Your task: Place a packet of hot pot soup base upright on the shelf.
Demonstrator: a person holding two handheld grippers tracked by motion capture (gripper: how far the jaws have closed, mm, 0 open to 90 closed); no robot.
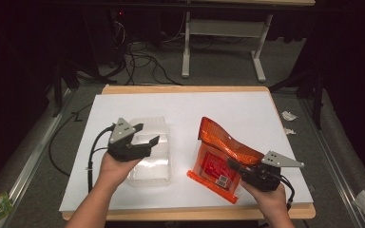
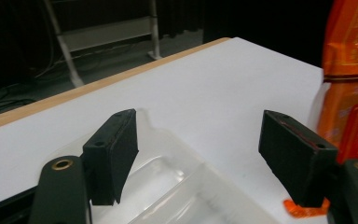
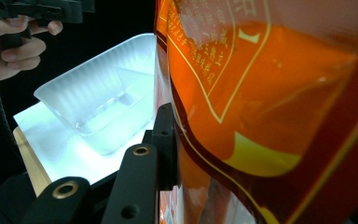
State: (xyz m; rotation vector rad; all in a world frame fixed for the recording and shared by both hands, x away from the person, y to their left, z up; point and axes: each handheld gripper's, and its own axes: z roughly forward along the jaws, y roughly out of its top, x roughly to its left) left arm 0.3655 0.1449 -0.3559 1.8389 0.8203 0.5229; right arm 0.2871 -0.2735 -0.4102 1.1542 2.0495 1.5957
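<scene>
— Holding the right gripper (image 1: 234,167) low at the near right of the white table (image 1: 180,107), the person's right hand (image 1: 266,190) comes in from the bottom edge. What does that gripper have?

— Its jaws are closed onto the lower edge of an orange pouch (image 1: 221,154). The pouch stands tilted, its top curling over to the right, its bottom seal on the table. In the right gripper view the pouch (image 3: 270,93) presses flat against one black jaw.

— And the other side?

— The left hand (image 1: 115,167) rises from the bottom left, forearm angled up and to the right. It keeps the left gripper (image 1: 147,134) just above a clear plastic tray (image 1: 159,164). The jaws stand wide apart with nothing between them.

— Where is the tray relative to the pouch?

— Left of it, flat on the table, a strip of bare white between them. In the left gripper view the tray (image 2: 186,186) lies below the spread jaws, and the pouch (image 2: 354,70) stands at the right edge.
</scene>
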